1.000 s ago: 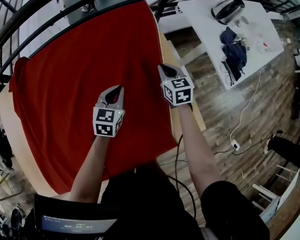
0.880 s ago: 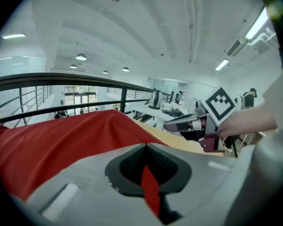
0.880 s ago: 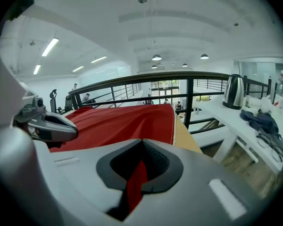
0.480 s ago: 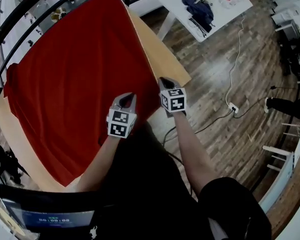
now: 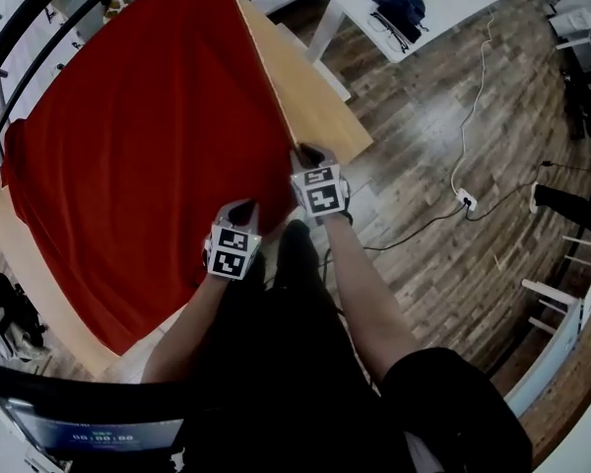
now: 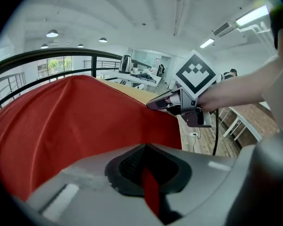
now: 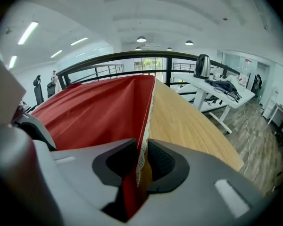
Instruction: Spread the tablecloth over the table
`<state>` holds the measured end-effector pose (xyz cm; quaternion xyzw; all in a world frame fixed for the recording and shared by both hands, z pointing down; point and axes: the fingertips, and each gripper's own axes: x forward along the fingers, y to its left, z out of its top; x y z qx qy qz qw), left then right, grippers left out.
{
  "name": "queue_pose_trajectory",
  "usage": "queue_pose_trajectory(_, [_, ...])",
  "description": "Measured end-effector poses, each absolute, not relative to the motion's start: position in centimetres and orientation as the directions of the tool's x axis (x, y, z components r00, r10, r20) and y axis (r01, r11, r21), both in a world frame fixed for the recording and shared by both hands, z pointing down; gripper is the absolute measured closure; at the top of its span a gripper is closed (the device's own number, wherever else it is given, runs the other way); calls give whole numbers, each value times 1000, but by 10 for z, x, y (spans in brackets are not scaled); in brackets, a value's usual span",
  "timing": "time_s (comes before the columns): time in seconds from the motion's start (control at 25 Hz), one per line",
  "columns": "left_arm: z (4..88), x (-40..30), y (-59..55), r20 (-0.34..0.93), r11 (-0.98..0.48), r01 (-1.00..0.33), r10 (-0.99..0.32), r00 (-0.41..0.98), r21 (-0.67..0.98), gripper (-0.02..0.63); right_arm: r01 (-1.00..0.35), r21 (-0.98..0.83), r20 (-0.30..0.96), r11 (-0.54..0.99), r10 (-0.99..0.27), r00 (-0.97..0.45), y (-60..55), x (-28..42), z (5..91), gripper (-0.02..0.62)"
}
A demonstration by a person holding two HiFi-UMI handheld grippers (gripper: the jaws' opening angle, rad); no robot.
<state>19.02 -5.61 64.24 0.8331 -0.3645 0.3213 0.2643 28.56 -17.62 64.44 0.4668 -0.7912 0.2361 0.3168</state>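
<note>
The red tablecloth (image 5: 148,146) lies spread over most of the light wooden desk (image 5: 320,116), with soft folds running across it. Its right edge, trimmed with white lace (image 7: 149,108), leaves a broad strip of wood bare on the right; a narrower bare strip shows on the left. The far left corner is rumpled. The near edge is lifted: the left gripper (image 5: 240,208) pinches it, and it hangs loosely between the right gripper's (image 5: 305,153) jaws, which have just been opening.
</note>
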Motion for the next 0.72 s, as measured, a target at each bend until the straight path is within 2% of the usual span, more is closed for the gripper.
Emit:
queue_pose_trajectory(0.04, [643,191,-56,736,-592,-780,-434,520,202,601,-886,-74,730,458,-581,-361,-176,285,645,515])
queue_pose_trajectory(0.12, [645,190,-58,750,-572,-796,-434,499,199,601,-883,-104,742,458,-555,-375,-175,283,647,577])
queue_pose_trajectory(0.28, [643,173,-70,763,-432,-880,-496,414,196,601,-876,-300,709,377,-526,-469,-179,302,640,578])
queue_pose_trajectory(0.36, [645,159,-76,779,-378,-911,-516,356,166,601,-861,-334,691,384,-521,-501,-185,318,631,578])
queue_pose_trajectory(0.52, [651,151,-80,817,-346,-930,-497,293,123,598,-860,-249,713,445,-517,-474,-208,367,625,580])
queue_pose_trajectory(0.72, [646,159,-88,825,-295,-952,-517,226,76,600,-798,-1,755,603,-523,-396,-261,416,622,578])
